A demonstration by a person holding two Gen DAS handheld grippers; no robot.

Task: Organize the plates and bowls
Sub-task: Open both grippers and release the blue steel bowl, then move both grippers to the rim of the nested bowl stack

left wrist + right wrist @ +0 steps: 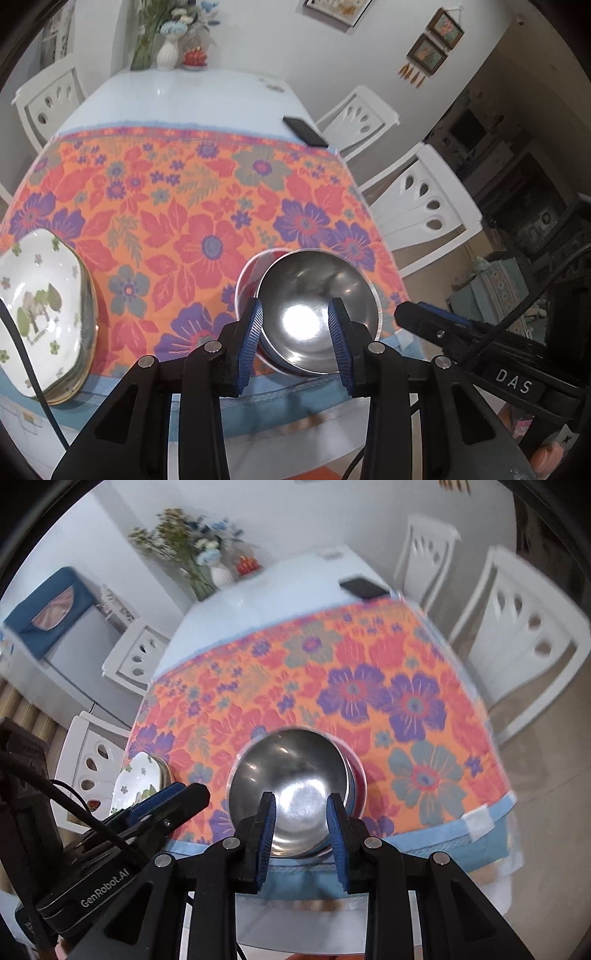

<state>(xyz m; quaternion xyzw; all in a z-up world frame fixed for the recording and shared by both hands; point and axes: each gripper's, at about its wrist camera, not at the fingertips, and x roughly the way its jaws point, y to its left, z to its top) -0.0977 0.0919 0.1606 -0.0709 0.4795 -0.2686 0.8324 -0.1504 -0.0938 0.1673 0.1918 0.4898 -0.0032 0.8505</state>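
A stack of steel bowls (317, 306) sits near the table's front edge on the floral cloth; the top bowl is shiny and tilted, with a pink-rimmed bowl (246, 277) under it. The stack also shows in the right wrist view (291, 775). A stack of white plates with a tree pattern (40, 314) lies at the front left, and shows in the right wrist view (142, 779). My left gripper (295, 343) is open and empty, just in front of the bowls. My right gripper (301, 830) is open and empty, also just in front of the bowls.
The orange floral cloth (207, 206) covers the near half of a pale blue table (184, 99). A black phone (304, 130) lies at the right edge. A vase of flowers (166, 51) and a red ornament (194, 57) stand at the far end. White chairs (424, 206) surround the table.
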